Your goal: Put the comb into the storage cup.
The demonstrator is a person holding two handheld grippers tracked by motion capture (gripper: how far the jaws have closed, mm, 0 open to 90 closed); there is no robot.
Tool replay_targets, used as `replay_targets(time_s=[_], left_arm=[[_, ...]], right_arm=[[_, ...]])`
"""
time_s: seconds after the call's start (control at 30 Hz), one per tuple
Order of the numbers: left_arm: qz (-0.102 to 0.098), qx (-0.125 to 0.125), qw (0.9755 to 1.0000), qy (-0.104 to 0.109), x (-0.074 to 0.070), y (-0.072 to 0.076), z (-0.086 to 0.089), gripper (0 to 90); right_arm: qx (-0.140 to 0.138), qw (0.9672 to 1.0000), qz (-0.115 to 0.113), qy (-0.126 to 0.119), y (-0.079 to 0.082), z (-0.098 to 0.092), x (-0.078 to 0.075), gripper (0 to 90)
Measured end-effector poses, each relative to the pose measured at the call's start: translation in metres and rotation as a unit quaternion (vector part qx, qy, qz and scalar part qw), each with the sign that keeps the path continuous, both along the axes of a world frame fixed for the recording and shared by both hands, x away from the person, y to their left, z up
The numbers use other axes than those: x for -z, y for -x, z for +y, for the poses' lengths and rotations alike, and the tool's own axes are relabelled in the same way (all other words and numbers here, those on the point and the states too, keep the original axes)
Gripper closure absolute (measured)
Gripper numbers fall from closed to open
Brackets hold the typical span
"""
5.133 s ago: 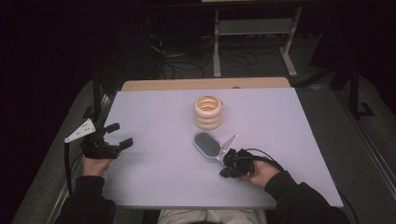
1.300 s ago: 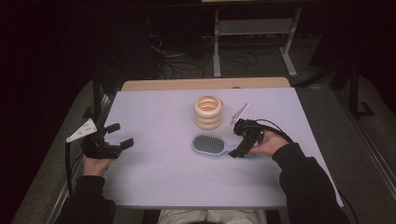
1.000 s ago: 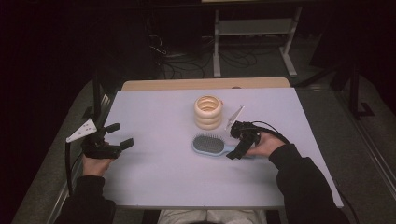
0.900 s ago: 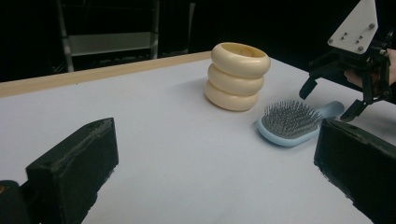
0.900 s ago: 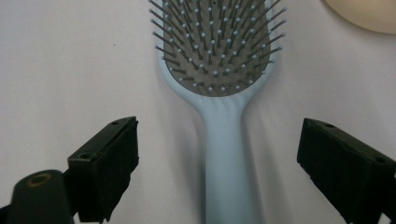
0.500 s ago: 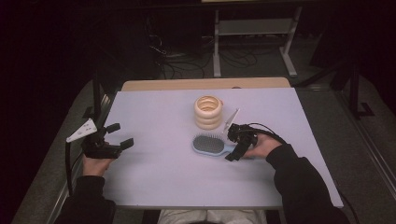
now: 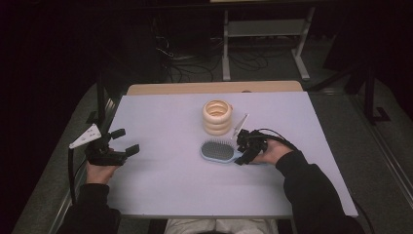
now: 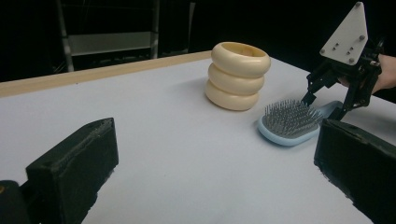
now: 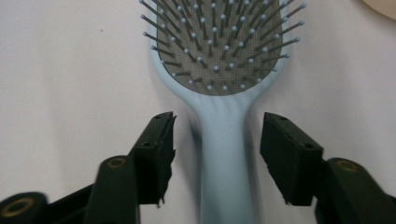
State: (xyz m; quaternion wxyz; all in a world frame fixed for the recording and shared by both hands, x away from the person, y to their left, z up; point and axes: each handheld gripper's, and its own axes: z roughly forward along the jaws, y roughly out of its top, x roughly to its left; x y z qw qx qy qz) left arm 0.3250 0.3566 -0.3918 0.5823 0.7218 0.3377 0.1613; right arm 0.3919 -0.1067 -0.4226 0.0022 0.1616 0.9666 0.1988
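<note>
A light blue hairbrush [image 7: 219, 150] lies bristles up on the white table [image 7: 165, 126], in front of a stack of three cream rings [image 7: 217, 117]. My right gripper [image 7: 240, 150] straddles the brush handle [image 9: 224, 154]. Its jaws have just been closing, and a gap still shows on each side of the handle. The left gripper view shows the brush [image 8: 289, 123], the rings [image 8: 238, 74] and the right gripper [image 8: 325, 106] farther off. My left gripper [image 7: 127, 140] rests open near the table's left edge, nothing between its jaws.
A wooden strip [image 7: 214, 87] runs along the table's far edge. Beyond it stand a metal frame [image 7: 263, 29] and loose cables on a dark floor. A ring's edge [image 9: 383, 7] shows at the top right of the right gripper view.
The right gripper has slid from beside the rings down to the brush handle, and its jaws have narrowed around it. The brush and the left gripper have stayed put over the last second.
</note>
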Motion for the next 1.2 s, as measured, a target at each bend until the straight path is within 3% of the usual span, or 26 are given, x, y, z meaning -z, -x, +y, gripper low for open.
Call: replay_targets(time_s=[0.37,0.47,1.2], left_arm=[[0.0,0.0,1.0,0.0,-0.0001,0.0001,0.0001,0.0],[0.0,0.0,1.0,0.0,-0.0002,0.0001,0.0001,0.0],[0.0,0.002,1.0,0.002,-0.0002,-0.0002,0.0,0.0]], right_arm=[[-0.004,0.9997,-0.017,0.015,0.0031,0.0027,0.0013,65.0],[-0.006,0.9995,-0.025,0.02,0.0051,0.0043,0.0008,66.2],[-0.011,0.9996,-0.024,0.01,0.0092,0.0015,-0.0053,68.0]])
